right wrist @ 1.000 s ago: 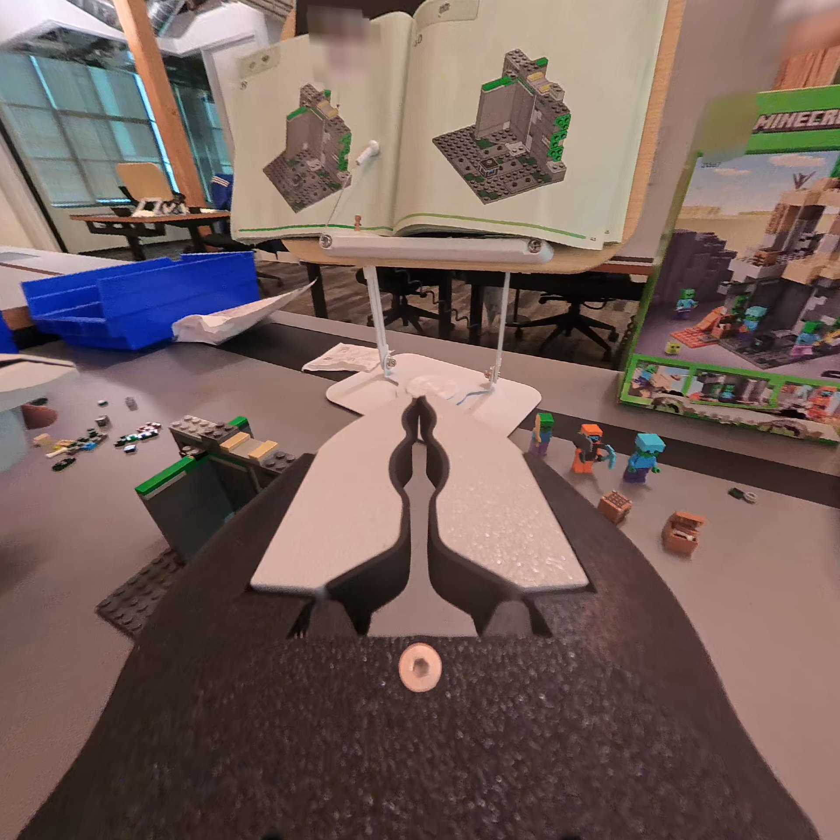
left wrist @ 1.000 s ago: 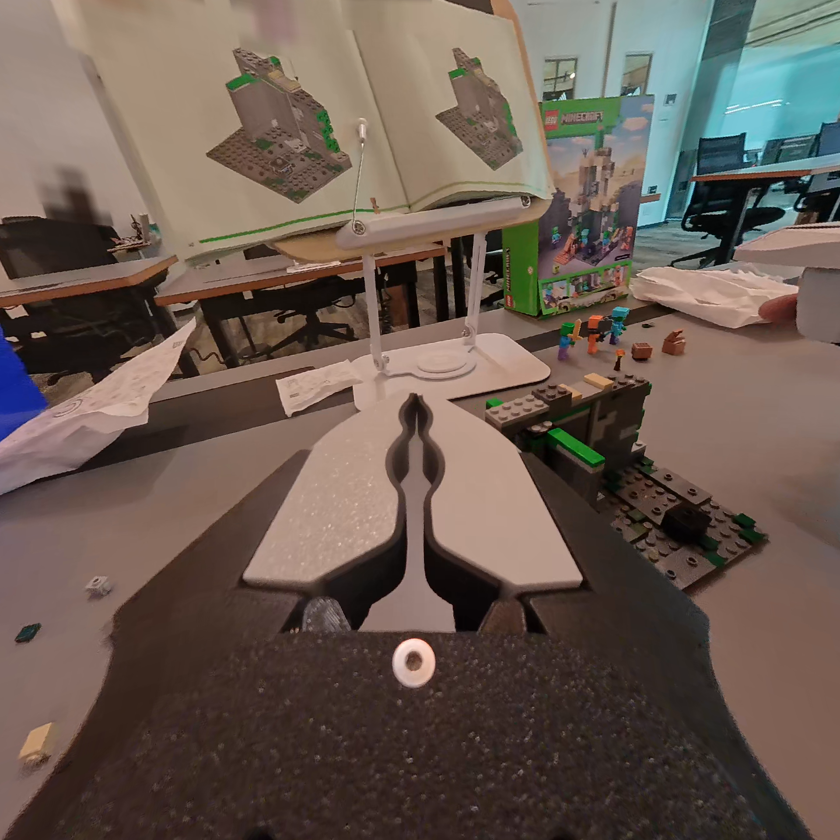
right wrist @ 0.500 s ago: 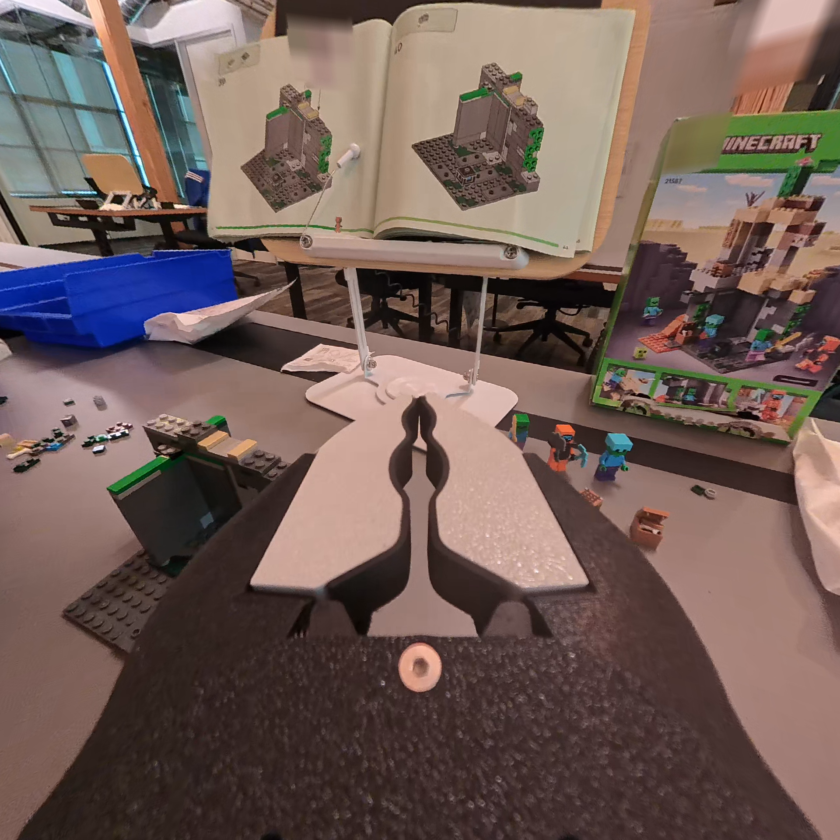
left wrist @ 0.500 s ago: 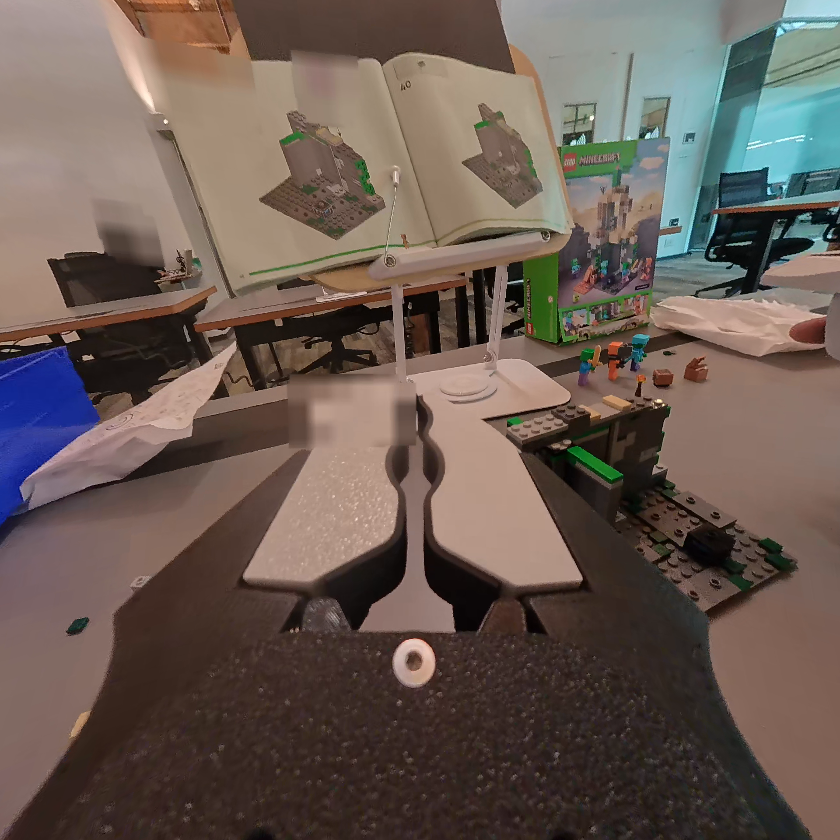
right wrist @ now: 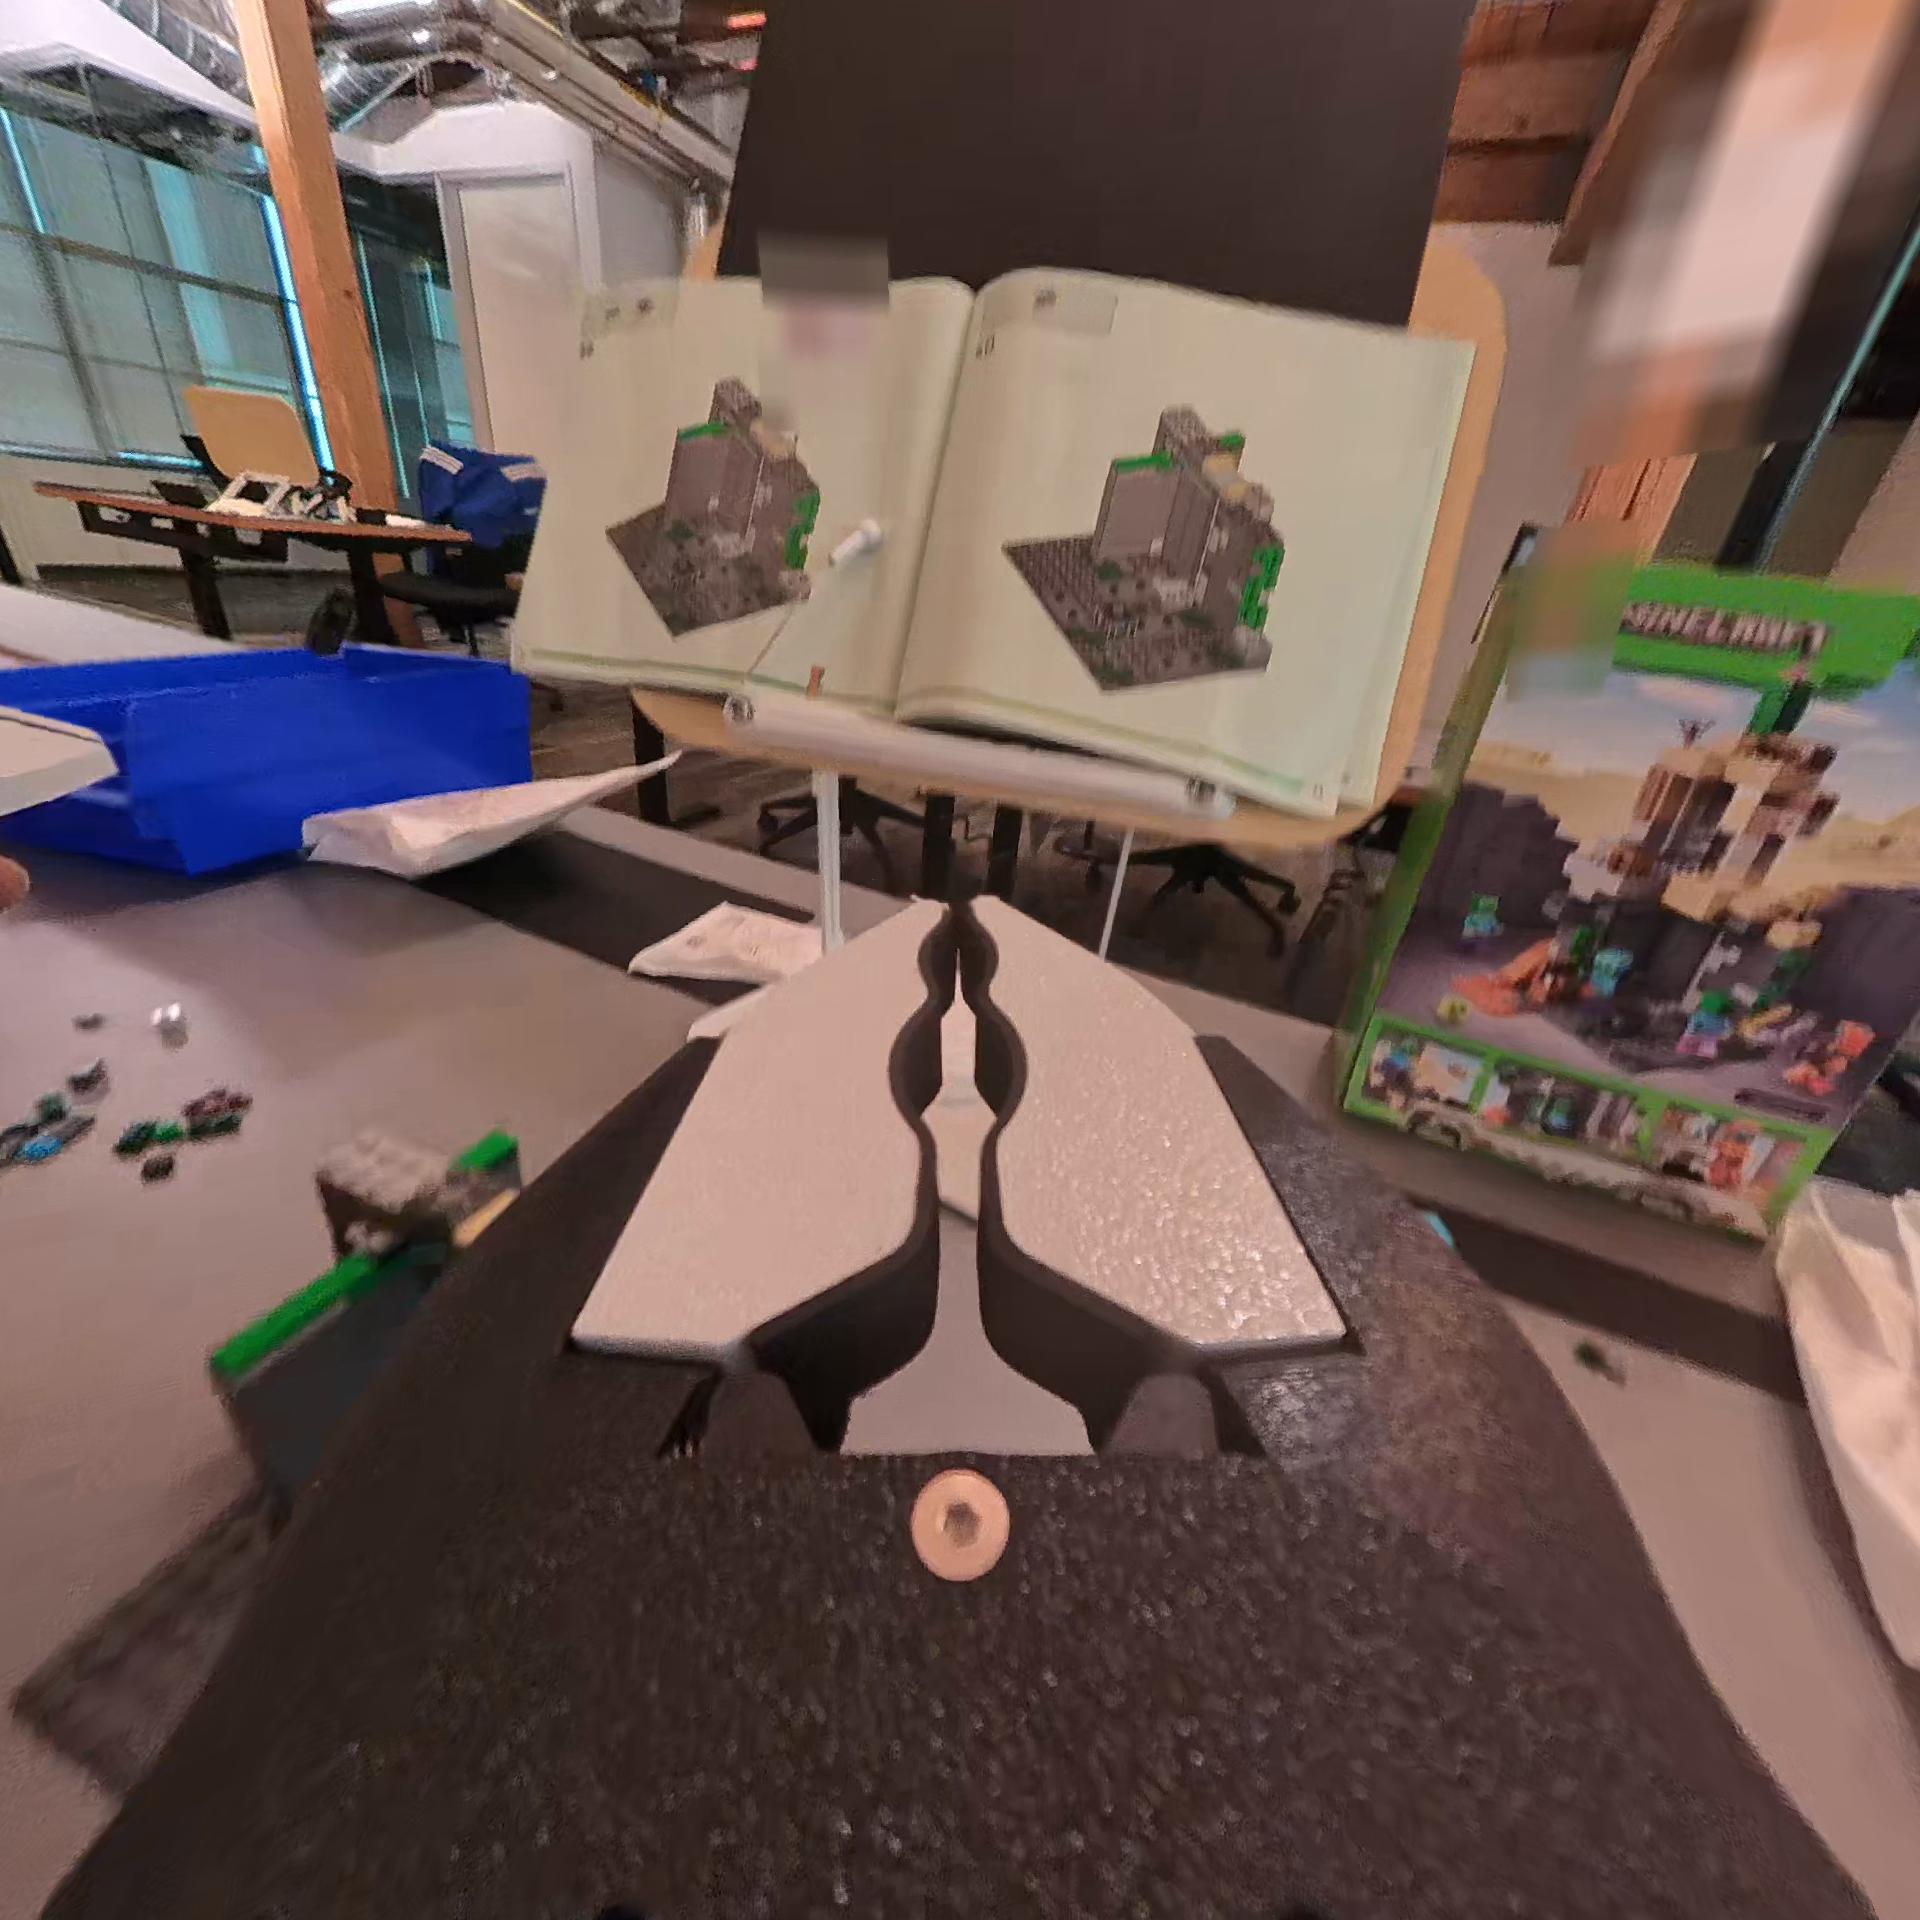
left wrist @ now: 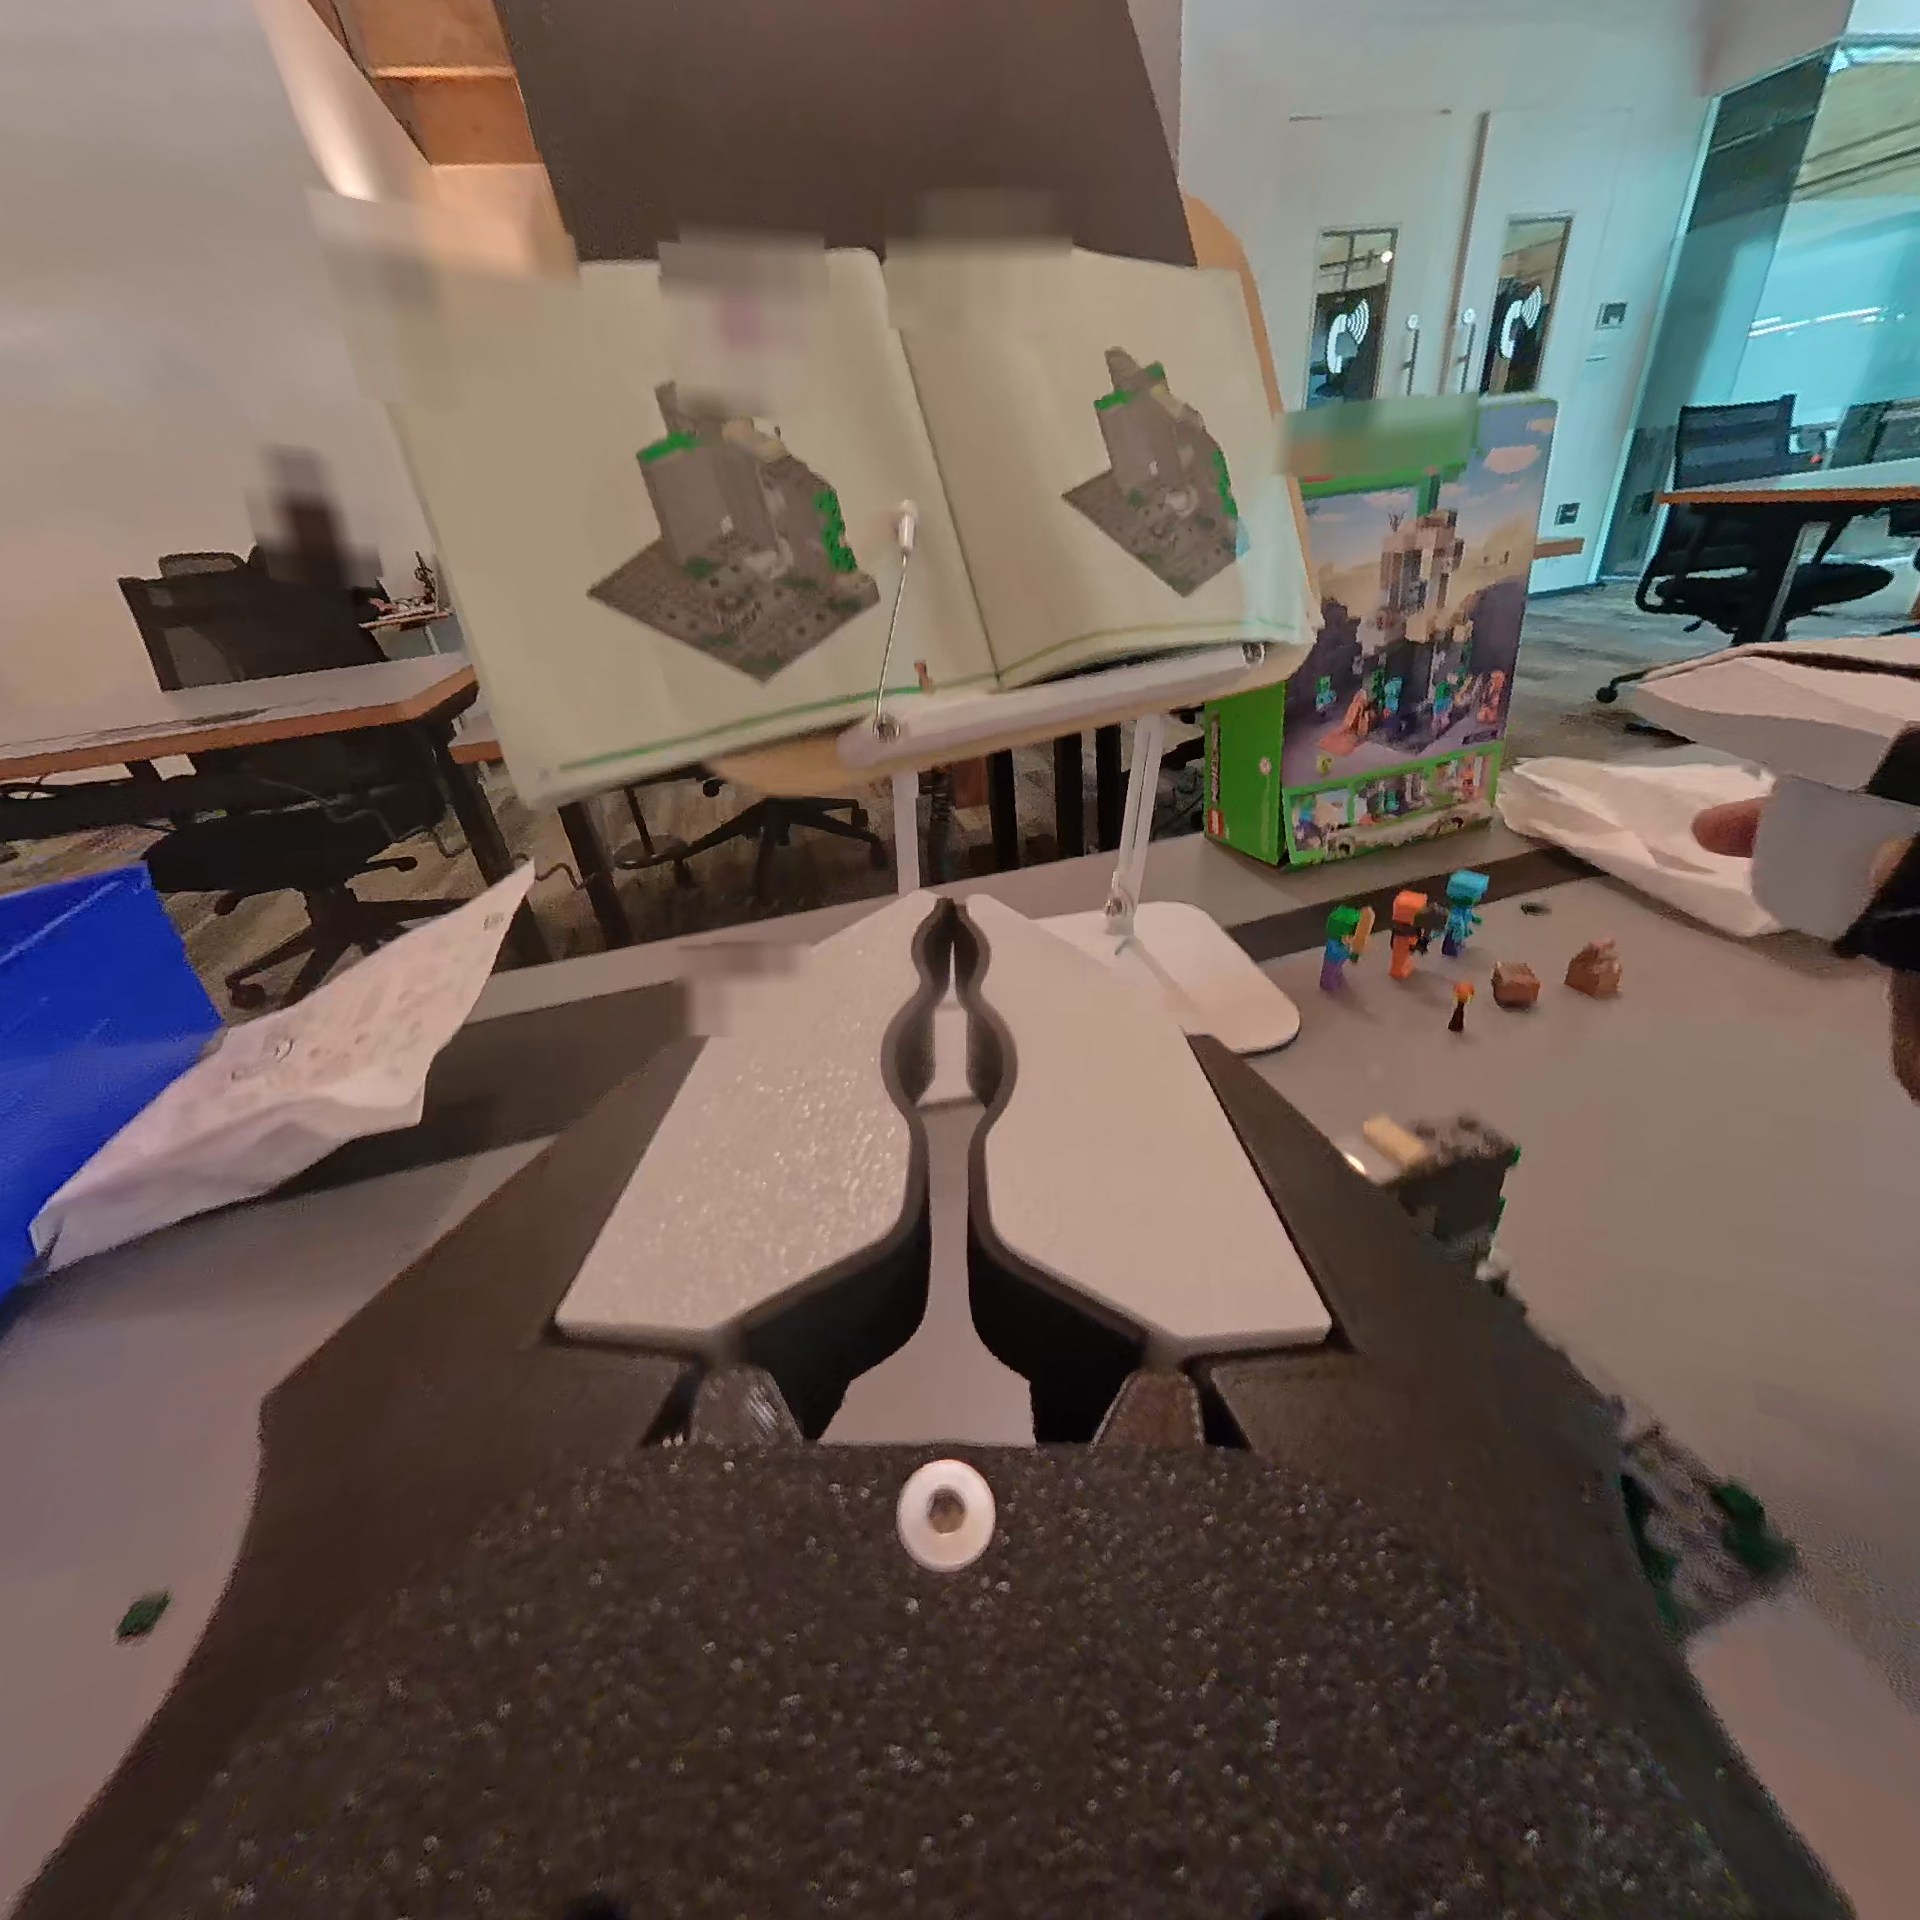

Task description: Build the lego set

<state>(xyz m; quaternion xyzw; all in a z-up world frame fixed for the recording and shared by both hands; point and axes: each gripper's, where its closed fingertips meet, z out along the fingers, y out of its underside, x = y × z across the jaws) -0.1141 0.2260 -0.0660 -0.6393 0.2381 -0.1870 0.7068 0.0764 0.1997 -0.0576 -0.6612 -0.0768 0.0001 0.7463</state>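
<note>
Both views have swung up, the blurred lego build (left wrist: 1449,1179) half hidden beside each pressed-together, empty tool (left wrist: 948,920).

Blue bin (right wrist: 260,748), green box (right wrist: 1621,935), grey table (left wrist: 1662,1195)

Printed lettering marks the green set box (right wrist: 1621,904) at three o'clock; the instruction booklet (right wrist: 997,499) carries page numbers.

Grey-and-green build (right wrist: 416,1195) stands upright on its dark baseplate on the table (right wrist: 364,1039); loose bricks (right wrist: 156,1127) scattered beside it; three minifigures (left wrist: 1403,935) stand apart.
</note>
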